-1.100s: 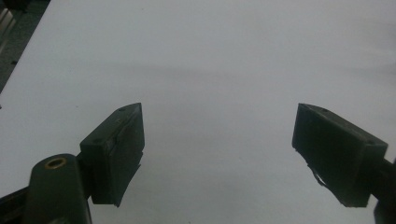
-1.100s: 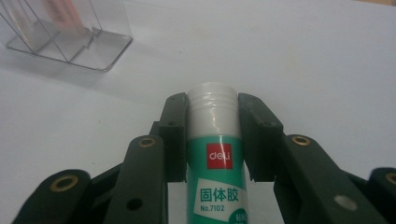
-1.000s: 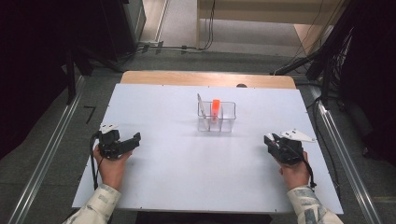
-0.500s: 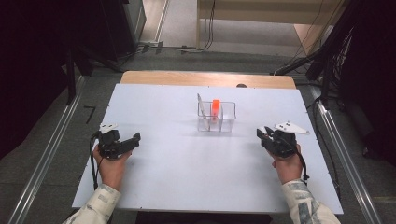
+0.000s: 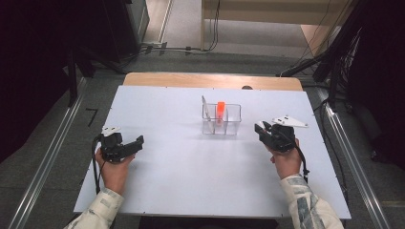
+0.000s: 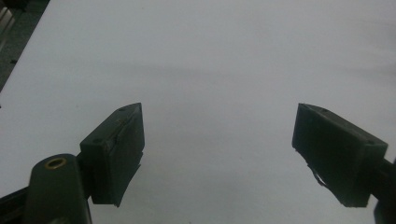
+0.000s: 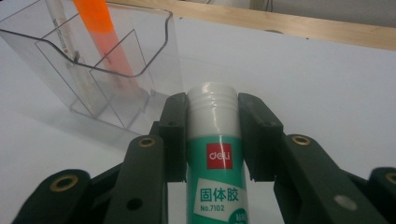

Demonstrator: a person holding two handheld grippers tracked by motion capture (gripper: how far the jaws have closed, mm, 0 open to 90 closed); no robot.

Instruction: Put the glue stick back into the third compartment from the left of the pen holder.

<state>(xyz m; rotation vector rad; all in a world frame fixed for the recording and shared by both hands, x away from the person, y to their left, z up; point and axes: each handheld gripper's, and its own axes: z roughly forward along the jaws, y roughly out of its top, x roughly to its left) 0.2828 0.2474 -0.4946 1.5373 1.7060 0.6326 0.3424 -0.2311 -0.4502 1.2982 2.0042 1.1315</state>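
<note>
My right gripper (image 7: 214,135) is shut on a green and white glue stick (image 7: 215,154) with a white cap, held between both pads. In the high view that right gripper (image 5: 261,129) hovers just right of a clear plastic organizer (image 5: 221,119). The organizer (image 7: 98,65) holds an orange marker (image 7: 100,28) and a thin clear pen (image 7: 63,25) in its compartments. My left gripper (image 5: 138,142) rests at the table's left side, well away from the organizer. Its jaws (image 6: 217,154) stand wide open over bare white table with nothing between them.
The white table top (image 5: 191,176) spreads between both hands. A wooden strip (image 5: 210,80) runs along its far edge. Cables and dark equipment lie on the floor beyond the table (image 5: 157,47).
My right gripper has moved left and forward with the glue stick, closer to the organizer. The left hand has stayed where it was.
</note>
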